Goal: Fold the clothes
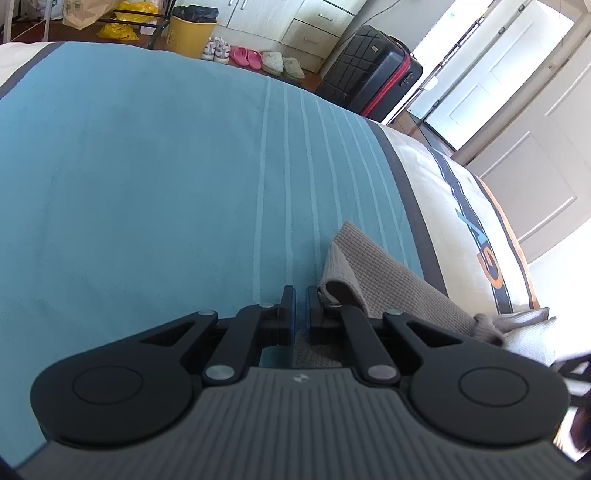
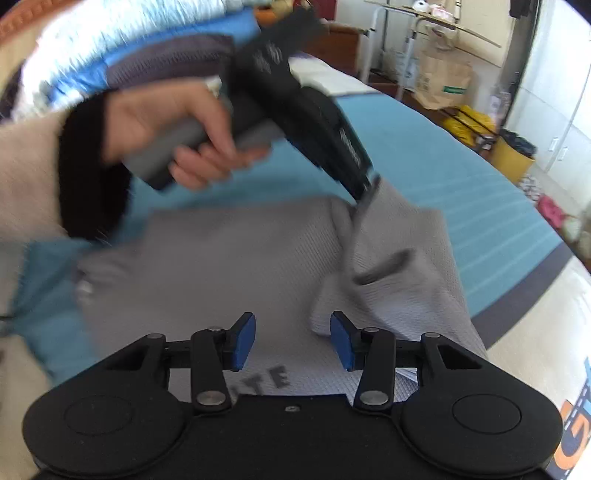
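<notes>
Right wrist view gives me the clearest read: my right tool [image 2: 292,341] hangs just above the grey waffle-knit garment [image 2: 229,258] with its blue-padded fingers [image 2: 242,341] spread wide and nothing between them; dark printed letters on the fabric show just behind those fingers; the garment lies spread on the teal striped bedspread [image 2: 461,192], with one corner drawn up into a peak; that peak is pinched at the tip of my left tool [image 2: 364,194], which a bare hand [image 2: 173,129] grips by its grey handle, a black cuff and a cream fuzzy sleeve [image 2: 26,173] behind the wrist; much of this area is motion-blurred.

From the left wrist view, the left tool's fingers [image 1: 289,314] sit almost together with only a thin slit between the pads; a fold of the garment curls up just right of them and more knit shows under the fingers, but from here I cannot make out the cloth inside the slit itself; the pinch is plain only from the other camera.

Beyond the bed, at the far side of the room, I see a black quilted suitcase with red trim [image 1: 373,74], a yellow bin with a black liner [image 1: 192,31], and pink slippers [image 1: 245,55] on the floor; white cupboard doors stand behind them.
</notes>
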Motion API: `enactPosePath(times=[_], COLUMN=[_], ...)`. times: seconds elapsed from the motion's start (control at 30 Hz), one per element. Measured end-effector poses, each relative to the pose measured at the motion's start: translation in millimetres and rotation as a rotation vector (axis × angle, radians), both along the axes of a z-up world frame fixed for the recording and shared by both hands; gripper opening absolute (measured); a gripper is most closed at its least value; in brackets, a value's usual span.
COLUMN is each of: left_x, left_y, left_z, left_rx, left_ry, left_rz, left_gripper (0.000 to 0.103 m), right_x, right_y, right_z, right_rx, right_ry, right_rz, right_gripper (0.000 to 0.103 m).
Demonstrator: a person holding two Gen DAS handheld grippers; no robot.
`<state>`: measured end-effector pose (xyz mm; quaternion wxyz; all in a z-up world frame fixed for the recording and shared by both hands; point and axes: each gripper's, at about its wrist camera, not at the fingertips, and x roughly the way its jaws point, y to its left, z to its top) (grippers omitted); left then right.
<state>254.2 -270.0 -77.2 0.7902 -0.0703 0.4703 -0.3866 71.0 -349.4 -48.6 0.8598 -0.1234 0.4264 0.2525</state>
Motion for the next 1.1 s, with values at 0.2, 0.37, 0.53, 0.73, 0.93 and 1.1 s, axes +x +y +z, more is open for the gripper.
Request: enactPosePath(times=[0.2, 0.37, 0.53, 0.73, 0.93, 1.1], left_x=[-1, 0, -3, -1, -4, -5], left_y=[-2, -1, 5, 6, 2, -6], left_z=[-3, -3, -7, -1, -9, -14], left_rx=[0.012, -0.005, -0.063, -0.13, -0.113, -0.076], left_ry=[0.013, 0.016, 0.039, 0.009, 0.017, 0.028], left_rz=[-0.01, -0.015, 0.028, 0.072, 0.074, 0.043], left_gripper=[0.003, 0.003, 0.003, 0.003, 0.003, 0.007], right_x=[12, 40, 56, 56, 66, 74], right_y=[-36, -61, -53, -105, -165, -213], right_z=[40, 24, -4, 5, -7, -17], right_rx=[-0.002, -0.101, -0.183, 0.017, 0.176, 0.307], right_ry=[-0.116, -0.051, -0.058, -0.151, -0.084, -0.022], right_rz=[-0.083, -0.11, -0.128, -0.344, -0.614, -0.828], right_gripper=[0.05, 0.05, 0.014, 0.005, 0.001, 0.01])
